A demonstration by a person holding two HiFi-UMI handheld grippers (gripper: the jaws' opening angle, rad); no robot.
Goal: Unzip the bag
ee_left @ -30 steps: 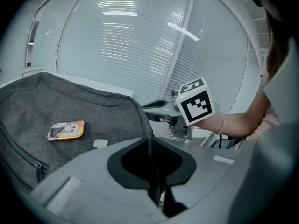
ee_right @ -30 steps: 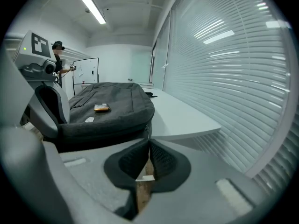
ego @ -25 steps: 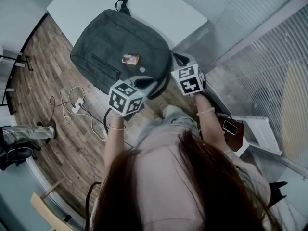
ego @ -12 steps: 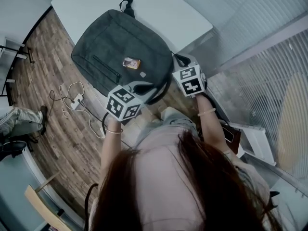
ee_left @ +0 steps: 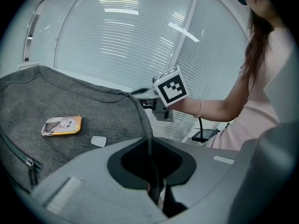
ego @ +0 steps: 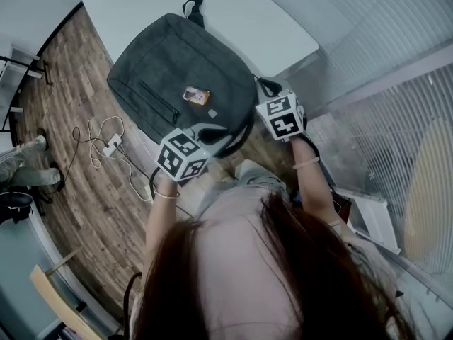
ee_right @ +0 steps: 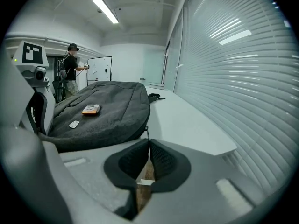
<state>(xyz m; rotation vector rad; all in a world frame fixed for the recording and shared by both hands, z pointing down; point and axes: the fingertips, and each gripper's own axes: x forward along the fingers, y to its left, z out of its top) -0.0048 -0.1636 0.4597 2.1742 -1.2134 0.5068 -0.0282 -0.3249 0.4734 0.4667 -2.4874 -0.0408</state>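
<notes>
Bag (ego: 170,69) on white table (ego: 276,30), orange card (ego: 195,95) atop, cable (ego: 95,142) on floor (ego: 92,204).

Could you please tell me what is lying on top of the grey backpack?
On the backpack sit a small orange-edged card and a pale patch. Its contents are hidden by the fabric.

Free tabletop (ee_right: 187,120) beside the bag (ee_right: 107,111)
</notes>
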